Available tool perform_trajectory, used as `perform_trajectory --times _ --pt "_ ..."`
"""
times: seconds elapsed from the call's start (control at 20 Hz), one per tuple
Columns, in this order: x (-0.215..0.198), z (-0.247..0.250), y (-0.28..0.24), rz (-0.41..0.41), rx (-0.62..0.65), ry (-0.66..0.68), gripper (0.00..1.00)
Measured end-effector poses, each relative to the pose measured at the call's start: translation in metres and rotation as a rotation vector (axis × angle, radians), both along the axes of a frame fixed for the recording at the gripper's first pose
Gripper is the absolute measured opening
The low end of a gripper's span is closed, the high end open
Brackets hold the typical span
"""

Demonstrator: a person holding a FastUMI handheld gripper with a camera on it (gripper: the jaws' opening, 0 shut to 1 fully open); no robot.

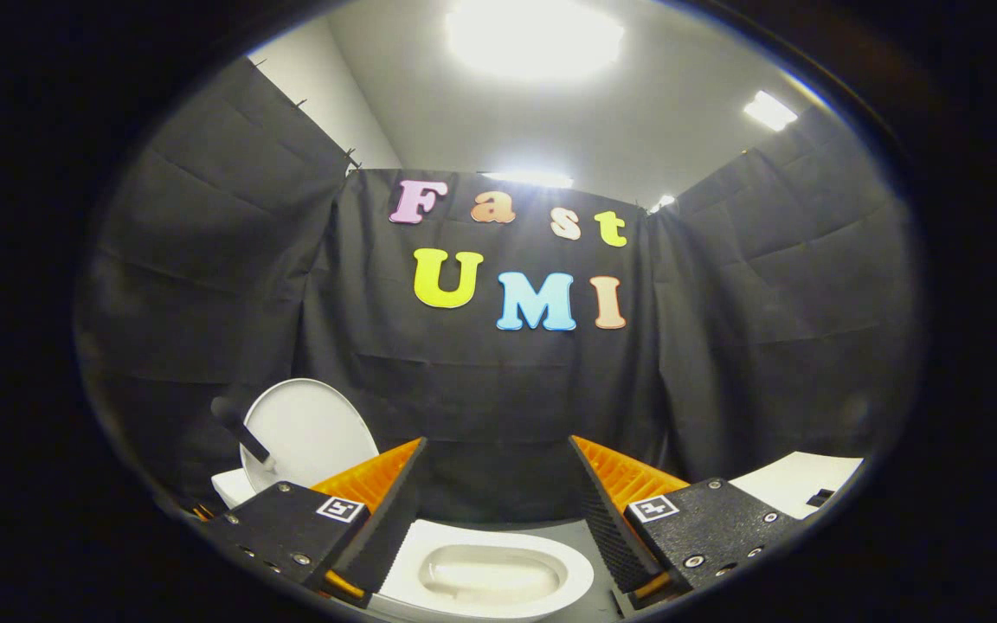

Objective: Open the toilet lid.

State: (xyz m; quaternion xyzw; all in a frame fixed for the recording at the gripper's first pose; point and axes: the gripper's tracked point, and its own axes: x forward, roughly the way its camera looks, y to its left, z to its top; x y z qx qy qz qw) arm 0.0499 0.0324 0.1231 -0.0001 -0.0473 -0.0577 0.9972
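Observation:
The white toilet bowl (490, 571) lies low between my two fingers, its basin uncovered. The white oval lid (308, 428) stands upright at the bowl's left end, just beyond my left finger (377, 484). A dark rod-like handle (239, 424) slants across the lid's left edge. My gripper (496, 441) is open, its orange and black fingers spread wide above the bowl with nothing between them. Neither finger touches the lid or the bowl.
A white block (230, 489), seemingly the toilet's base or tank, sits under the lid's left side. A white flat surface (797, 480) with a small dark piece on it lies beyond my right finger. Black cloth walls close the booth behind and on both sides.

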Motion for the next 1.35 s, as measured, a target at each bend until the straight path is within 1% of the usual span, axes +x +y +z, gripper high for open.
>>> perform_trajectory --times 0.15,0.3,0.4,0.65,1.0,1.35 --pt "-0.008 -0.019 -0.014 -0.024 0.013 0.003 0.95" --pt "-0.014 -0.037 -0.036 -0.071 0.012 0.015 0.95" --pt "-0.017 -0.042 -0.039 -0.079 0.018 0.012 0.95" --pt "-0.025 -0.058 -0.031 -0.059 -0.033 0.033 0.95" --pt "-0.030 -0.072 -0.025 -0.055 -0.009 0.056 0.95" --pt "-0.032 -0.077 -0.019 -0.044 -0.033 0.067 0.95"
